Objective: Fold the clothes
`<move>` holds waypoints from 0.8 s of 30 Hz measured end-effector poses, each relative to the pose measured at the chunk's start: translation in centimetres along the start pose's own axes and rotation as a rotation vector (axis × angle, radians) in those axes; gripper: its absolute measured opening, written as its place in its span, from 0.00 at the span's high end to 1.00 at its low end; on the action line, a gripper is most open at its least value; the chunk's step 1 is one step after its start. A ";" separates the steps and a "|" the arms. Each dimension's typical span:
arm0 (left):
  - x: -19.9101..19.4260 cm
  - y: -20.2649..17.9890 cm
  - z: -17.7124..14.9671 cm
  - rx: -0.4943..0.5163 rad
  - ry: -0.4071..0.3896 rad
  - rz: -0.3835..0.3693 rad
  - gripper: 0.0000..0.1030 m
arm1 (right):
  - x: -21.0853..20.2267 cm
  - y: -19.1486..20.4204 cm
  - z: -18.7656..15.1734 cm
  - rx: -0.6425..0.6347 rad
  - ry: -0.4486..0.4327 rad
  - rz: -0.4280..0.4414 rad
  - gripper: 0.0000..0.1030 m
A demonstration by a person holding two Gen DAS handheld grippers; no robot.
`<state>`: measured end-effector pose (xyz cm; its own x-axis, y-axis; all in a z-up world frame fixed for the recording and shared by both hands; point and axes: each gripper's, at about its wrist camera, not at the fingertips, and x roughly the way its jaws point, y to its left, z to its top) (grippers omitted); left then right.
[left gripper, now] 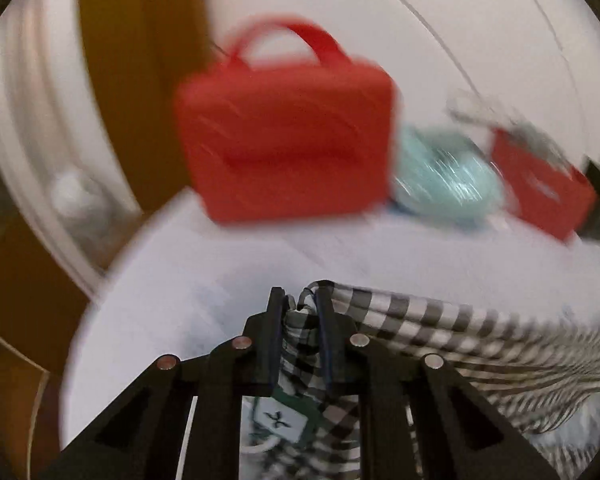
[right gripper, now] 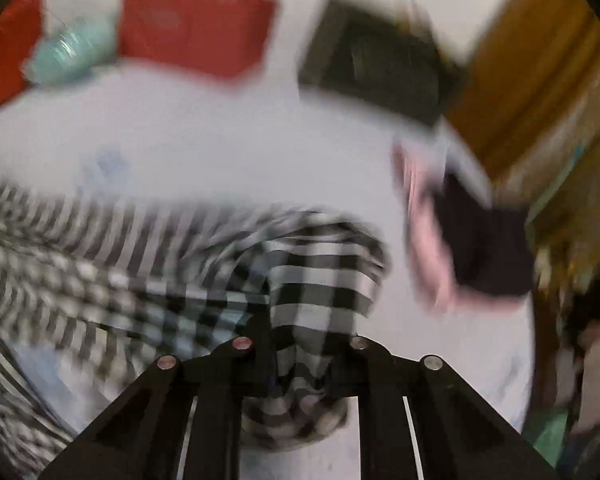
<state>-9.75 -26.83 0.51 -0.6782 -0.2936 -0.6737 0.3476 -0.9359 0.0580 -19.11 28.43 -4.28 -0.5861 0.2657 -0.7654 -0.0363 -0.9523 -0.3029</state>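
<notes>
The black-and-white checked cloth garment (left gripper: 440,320) is pinched by the left claw (left gripper: 300,300) and the right claw (right gripper: 304,344); folding is judged barely begun.

Both grippers (left gripper: 302,300) (right gripper: 302,344) clamped, angled downward

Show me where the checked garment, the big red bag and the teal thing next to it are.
checked garment (left gripper: 412,320): left wrist view, stretched edge right of the fingers.
big red bag (left gripper: 288,140): left wrist view, front panel.
teal thing (left gripper: 448,176): left wrist view, shiny middle; blurred.
</notes>
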 end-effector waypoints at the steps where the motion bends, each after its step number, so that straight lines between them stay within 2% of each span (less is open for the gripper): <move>1: -0.3 1.1 1.1 -0.025 -0.027 0.008 0.86 | -1.5 -0.1 1.4 0.017 -0.053 0.007 0.87; 3: 0.5 2.1 2.5 -0.054 -0.033 0.022 0.85 | -3.3 -0.3 3.9 0.055 -0.122 0.036 0.85; 4: 1.6 2.5 2.9 -0.065 -0.030 0.042 0.80 | -3.2 -0.2 4.8 0.070 -0.136 0.056 0.74; 5: 3.6 2.6 2.8 -0.068 0.012 0.059 0.67 | -2.4 -0.2 5.7 0.087 -0.129 0.088 0.43; 6: 5.6 2.7 2.7 -0.072 0.054 0.077 0.62 | -1.3 -0.1 6.1 0.109 -0.104 0.120 0.24; 7: 7.6 2.8 2.6 -0.075 0.097 0.094 0.61 | -0.1 -0.1 6.4 0.132 -0.076 0.152 0.08; 10: 11.7 3.0 1.1 -0.108 0.216 0.088 0.61 | 1.6 -1.4 5.2 0.232 -0.042 0.219 0.09; 14: 13.9 2.8 -2.4 -0.080 0.274 0.099 0.61 | 4.3 -3.6 3.1 0.329 0.021 0.225 0.11; 15: 14.3 2.6 -2.9 -0.067 0.286 0.105 0.61 | 5.0 -4.2 2.6 0.353 0.040 0.223 0.16; 16: 14.7 2.5 -3.3 -0.055 0.299 0.111 0.61 | 5.7 -4.5 2.3 0.371 0.053 0.232 0.33; 17: 15.1 2.3 -3.8 -0.043 0.310 0.119 0.61 | 6.3 -4.7 2.0 0.388 0.064 0.244 0.46; 18: 15.6 2.3 -4.0 -0.030 0.318 0.136 0.61 | 6.9 -4.9 1.8 0.405 0.076 0.255 0.46; 21: 16.5 2.5 -5.1 -0.021 0.349 0.154 0.61 | 9.5 -4.7 2.4 0.452 0.093 0.328 0.45; 23: 16.9 2.8 -5.8 -0.027 0.368 0.144 0.62 | 10.5 -3.9 2.9 0.446 0.101 0.346 0.21; 24: 16.8 2.9 -6.1 -0.024 0.368 0.140 0.63 | 11.1 -3.3 3.2 0.432 0.108 0.348 0.17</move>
<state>-16.19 -33.28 -15.20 -0.3477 -0.3245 -0.8797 0.4378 -0.8858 0.1537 -28.11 34.08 -9.98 -0.5376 -0.0825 -0.8391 -0.1972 -0.9553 0.2202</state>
